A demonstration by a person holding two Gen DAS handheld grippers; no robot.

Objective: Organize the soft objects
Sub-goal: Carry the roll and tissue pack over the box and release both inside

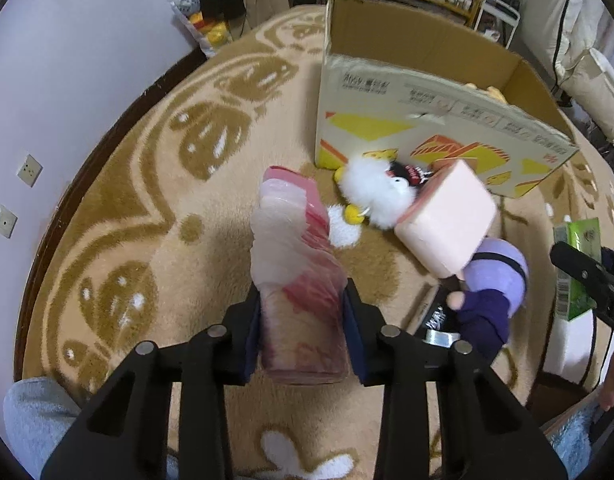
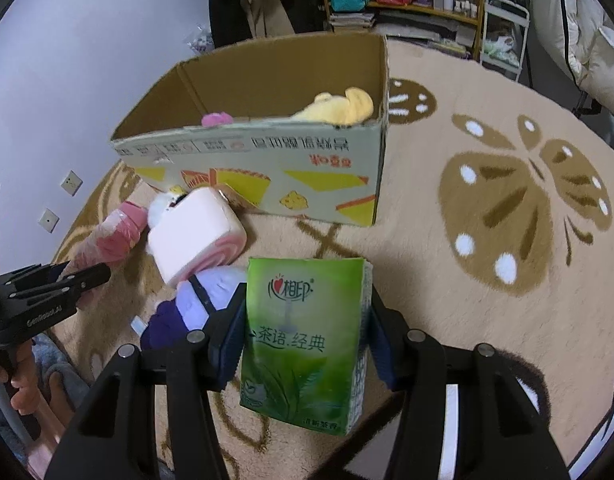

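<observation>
Beige rug, pink tissue pack lengthwise, pointing boxward.

L fingers clamp pink pack above rug.

A beige rug (brown butterfly pattern) meets a pale lilac wall, shelves behind.

Green tissue pack: brand 心相印 by a red heart, 茶语·经典 across the middle, small 清新茶香 near the bottom edge. Left gripper side plate: "GenRobot.AI". Cardboard box: printing upside down, red 芝士味 probably, other characters too distorted. Black item beside the purple plush: white characters, unreadable.
</observation>
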